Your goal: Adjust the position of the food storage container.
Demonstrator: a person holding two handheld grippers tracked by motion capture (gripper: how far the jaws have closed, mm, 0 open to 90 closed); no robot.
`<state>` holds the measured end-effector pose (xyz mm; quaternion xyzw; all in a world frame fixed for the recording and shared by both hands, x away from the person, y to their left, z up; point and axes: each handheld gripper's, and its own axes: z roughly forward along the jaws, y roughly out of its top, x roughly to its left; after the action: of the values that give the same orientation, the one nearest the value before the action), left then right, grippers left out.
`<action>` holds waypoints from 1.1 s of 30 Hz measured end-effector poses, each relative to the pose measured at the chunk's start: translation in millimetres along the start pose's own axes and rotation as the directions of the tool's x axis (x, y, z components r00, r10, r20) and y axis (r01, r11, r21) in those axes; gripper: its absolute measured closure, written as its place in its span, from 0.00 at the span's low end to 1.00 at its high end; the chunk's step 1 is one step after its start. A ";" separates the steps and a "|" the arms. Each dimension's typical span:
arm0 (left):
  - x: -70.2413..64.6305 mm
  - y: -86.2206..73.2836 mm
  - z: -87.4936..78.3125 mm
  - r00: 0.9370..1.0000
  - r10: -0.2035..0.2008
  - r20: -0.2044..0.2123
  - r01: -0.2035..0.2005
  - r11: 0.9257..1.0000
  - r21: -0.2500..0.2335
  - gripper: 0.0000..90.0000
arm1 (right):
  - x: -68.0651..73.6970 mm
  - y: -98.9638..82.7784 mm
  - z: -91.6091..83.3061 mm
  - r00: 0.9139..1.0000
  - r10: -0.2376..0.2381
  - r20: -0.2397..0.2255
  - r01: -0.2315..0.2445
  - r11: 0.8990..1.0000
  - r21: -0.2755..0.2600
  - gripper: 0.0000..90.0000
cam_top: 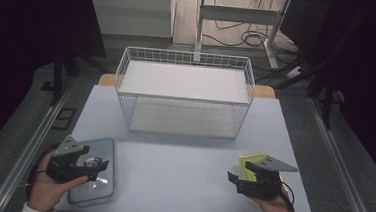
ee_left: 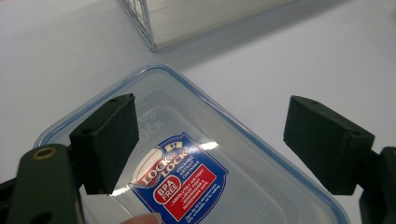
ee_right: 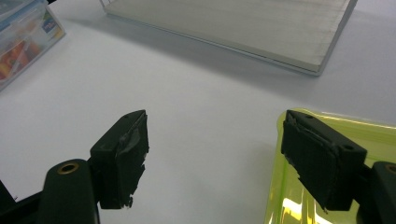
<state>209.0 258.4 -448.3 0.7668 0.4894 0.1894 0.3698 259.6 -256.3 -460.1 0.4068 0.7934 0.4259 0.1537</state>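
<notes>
With both grippers unclenched, the left gripper (cam_top: 94, 165) hovers over the clear lidded container (cam_top: 96, 172) at the table's (cam_top: 180, 185) seven o'clock and the right gripper (cam_top: 236, 177) beside the yellow-green pouch (cam_top: 250, 163) at five o'clock, so a closing jaw may skid off the smooth lid.

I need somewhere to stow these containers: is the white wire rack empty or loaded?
Empty: both shelves of the wire rack show bare white boards in the high view.
</notes>
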 end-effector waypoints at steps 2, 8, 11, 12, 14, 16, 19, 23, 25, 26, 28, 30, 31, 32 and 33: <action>-0.3 0.2 -0.1 1.000 -0.002 0.001 0.002 1.000 -0.004 0.20 | 0.4 0.0 0.1 1.000 -0.002 0.000 0.002 1.000 -0.002 0.25; 0.1 -1.5 -1.0 1.000 -0.008 0.006 0.008 1.000 -0.003 0.20 | -0.4 -0.3 0.4 1.000 -0.007 0.001 0.007 1.000 -0.006 0.25; 1.9 -2.6 -4.1 1.000 -0.016 0.004 0.016 1.000 -0.009 0.20 | -0.1 0.0 0.1 1.000 -0.008 0.000 0.008 1.000 -0.008 0.25; 5.4 -3.3 -8.7 1.000 -0.027 0.001 0.027 0.999 -0.019 0.20 | 0.3 0.0 0.1 1.000 -0.009 0.001 0.009 1.000 -0.007 0.25; 10.1 -3.8 -12.5 0.999 -0.048 -0.002 0.048 0.998 -0.027 0.21 | 0.3 -0.3 0.1 1.000 -0.008 0.004 0.008 1.000 -0.005 0.25; 15.2 -4.8 -16.6 0.997 -0.076 0.022 0.077 0.997 -0.030 0.21 | 0.0 0.3 -0.3 1.000 -0.006 0.007 0.006 1.000 -0.007 0.25; 20.3 -7.0 -22.9 0.997 -0.078 0.020 0.078 0.997 -0.018 0.20 | -0.1 2.4 -2.0 1.000 -0.008 0.009 0.009 1.000 -0.014 0.25; 32.5 -14.1 -35.1 0.996 -0.085 -0.005 0.085 0.996 -0.002 0.20 | -0.8 2.5 -1.6 1.000 -0.009 0.011 0.009 1.000 -0.012 0.25; 42.4 -22.3 -41.0 0.996 -0.086 -0.020 0.087 0.996 0.023 0.23 | -1.4 1.9 -0.7 1.000 -0.007 0.015 0.008 1.000 -0.006 0.25; 45.0 -25.3 -42.1 0.996 -0.084 -0.029 0.085 0.995 0.042 0.28 | -1.0 2.1 -0.5 1.000 -0.005 0.022 0.005 1.000 -0.001 0.25; 49.7 -31.5 -43.9 0.996 -0.080 -0.048 0.084 0.993 0.081 0.38 | 0.2 2.8 -0.7 1.000 -0.002 0.027 0.002 1.000 0.001 0.25; 53.9 -37.6 -45.1 0.995 -0.077 -0.061 0.084 0.989 0.121 0.50 | 0.9 3.2 -0.9 1.000 -0.004 0.026 0.004 1.000 0.001 0.25; 53.9 -37.6 -45.1 0.995 -0.077 -0.061 0.084 0.989 0.121 0.58 | 0.9 3.2 -0.9 1.000 -0.004 0.026 0.004 1.000 0.001 0.25; 55.6 -40.6 -45.4 0.995 -0.079 -0.068 0.088 0.986 0.139 0.63 | 1.2 3.1 -0.1 1.000 -0.004 0.026 0.004 1.000 0.003 0.25; 59.2 -46.7 -44.7 0.994 -0.086 -0.071 0.096 0.982 0.162 0.67 | 1.2 2.7 0.7 1.000 -0.001 0.026 0.001 1.000 0.005 0.25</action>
<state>178.0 339.7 -458.4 0.7651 0.5495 0.1556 0.2975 260.6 -254.1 -458.2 0.4123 0.7927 0.4183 0.1630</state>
